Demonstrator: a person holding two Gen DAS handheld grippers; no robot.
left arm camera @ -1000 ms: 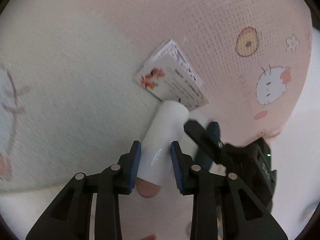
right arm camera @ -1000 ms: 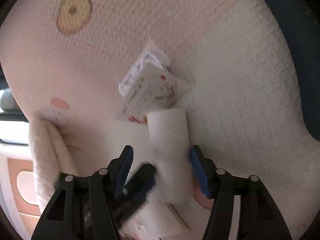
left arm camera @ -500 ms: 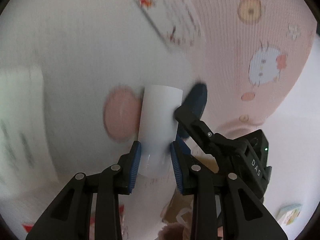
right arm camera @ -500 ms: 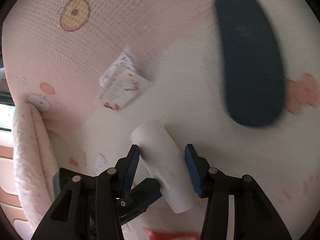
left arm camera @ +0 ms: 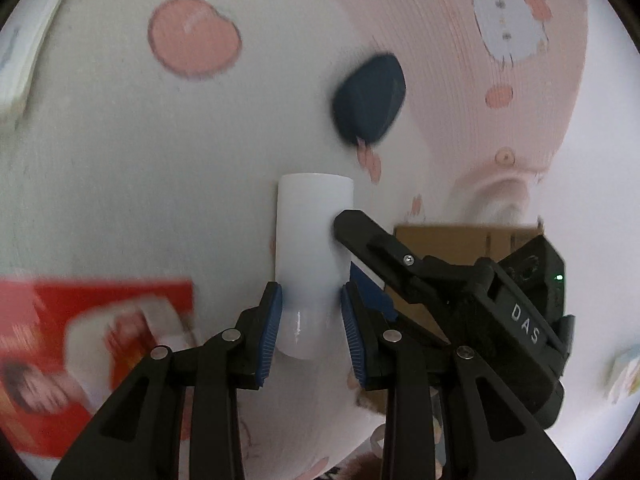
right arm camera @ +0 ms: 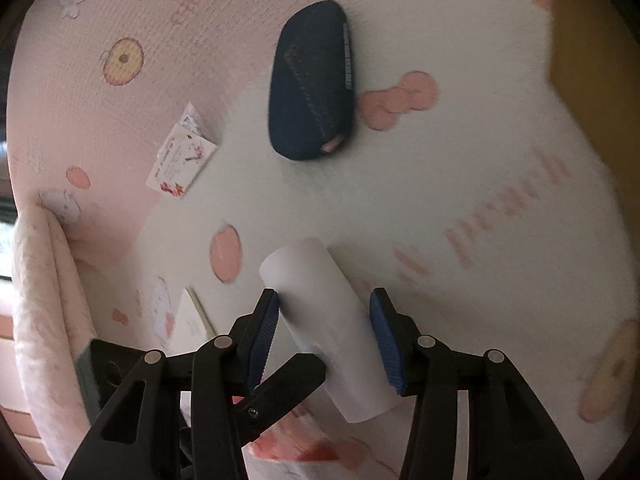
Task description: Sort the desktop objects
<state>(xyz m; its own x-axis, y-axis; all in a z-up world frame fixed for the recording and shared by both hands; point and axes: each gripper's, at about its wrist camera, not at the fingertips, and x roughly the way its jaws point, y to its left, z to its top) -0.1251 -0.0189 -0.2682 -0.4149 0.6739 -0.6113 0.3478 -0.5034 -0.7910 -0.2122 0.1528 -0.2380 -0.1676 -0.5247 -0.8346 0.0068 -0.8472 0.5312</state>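
A pink and white quilted blanket (right arm camera: 460,184) with cartoon cats, peach blobs and pink lettering fills both views and carries everything else. A cardboard box (left arm camera: 452,248) lies on it, seen in the left wrist view behind the right gripper's body; a brown edge at the top right of the right wrist view may be the same box, though that cannot be told for sure. A red printed package (left arm camera: 80,344), blurred, lies on the blanket to the left of the left gripper.

A dark blue zipped pouch (right arm camera: 312,84) rests on the blanket well beyond the white tube. The white tube (left arm camera: 314,248), a plain cylinder, is held above the blanket and points away from both cameras.

The left gripper (left arm camera: 312,320) is clamped on the near end of the tube, its blue pads (left arm camera: 269,332) pressed against both sides. The right gripper (right arm camera: 326,332) brackets the same tube: its left blue pad touches the tube's side, while the other pad stands just beside the tube with a narrow gap, so its jaws are moderately wide and not pinching.

A small floral card packet (right arm camera: 180,158) lies on the blanket to the left of the pouch, apart from it and well beyond the tube.
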